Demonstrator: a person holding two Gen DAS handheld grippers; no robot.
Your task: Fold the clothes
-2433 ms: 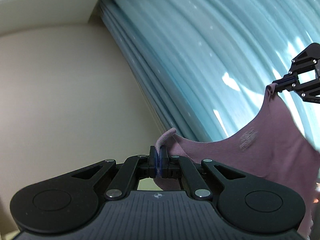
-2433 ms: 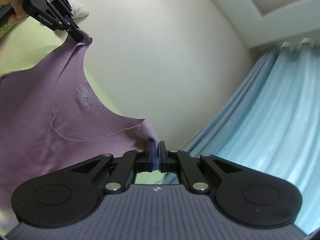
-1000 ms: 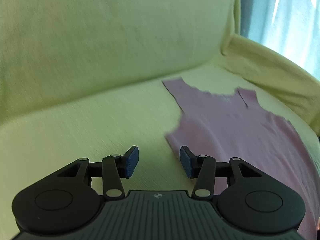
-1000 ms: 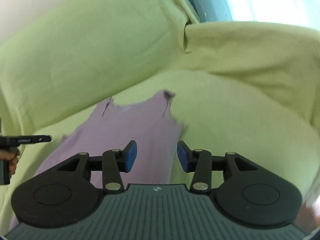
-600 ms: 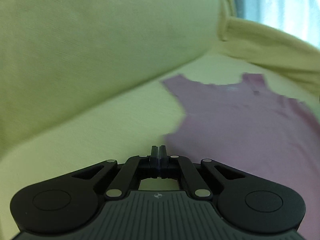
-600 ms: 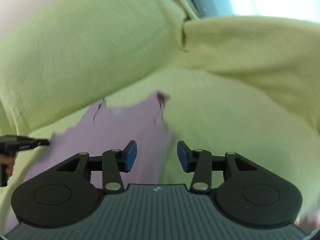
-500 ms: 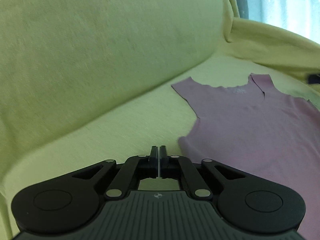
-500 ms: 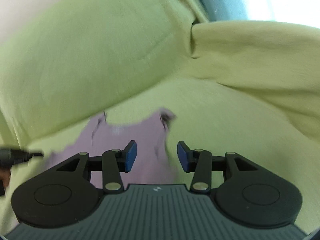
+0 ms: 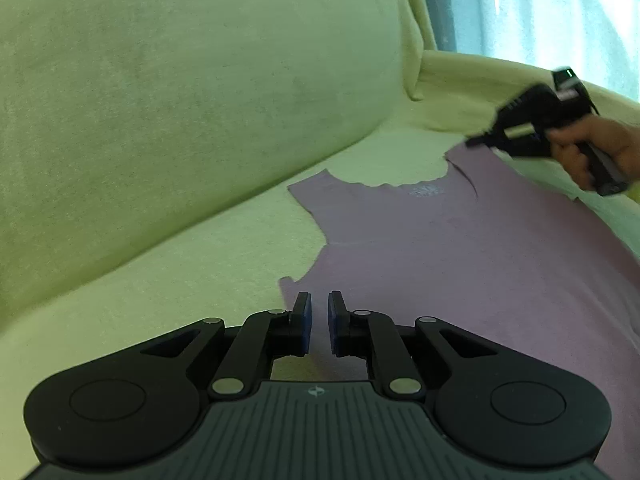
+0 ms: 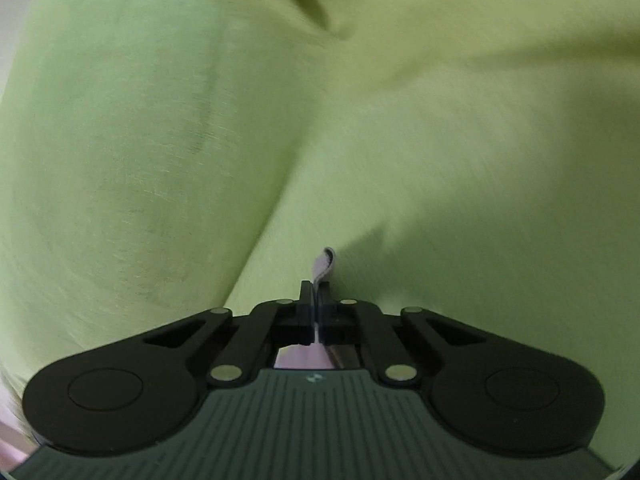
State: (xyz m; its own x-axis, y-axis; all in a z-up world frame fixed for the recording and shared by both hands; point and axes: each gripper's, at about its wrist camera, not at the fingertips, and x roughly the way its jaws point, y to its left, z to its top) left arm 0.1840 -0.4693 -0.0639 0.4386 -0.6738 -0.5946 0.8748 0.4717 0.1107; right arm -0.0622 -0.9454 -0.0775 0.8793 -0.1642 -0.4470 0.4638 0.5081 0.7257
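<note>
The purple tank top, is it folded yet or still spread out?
Spread out: the purple tank top lies flat, unfolded, on the green sofa; the right tool pinches one strap.

One mauve tank top lies on one yellow-green sofa; two black grippers show, the left gripper and the right gripper, along with one bare hand and one pale blue curtain

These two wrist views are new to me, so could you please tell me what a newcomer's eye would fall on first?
First, the mauve sleeveless knit top spread flat on the yellow-green fabric sofa seat, straps toward the backrest. Next, the right tongs, shut on the tip of one shoulder strap. The left tongs hover slightly open over the top's near armhole edge.
</note>
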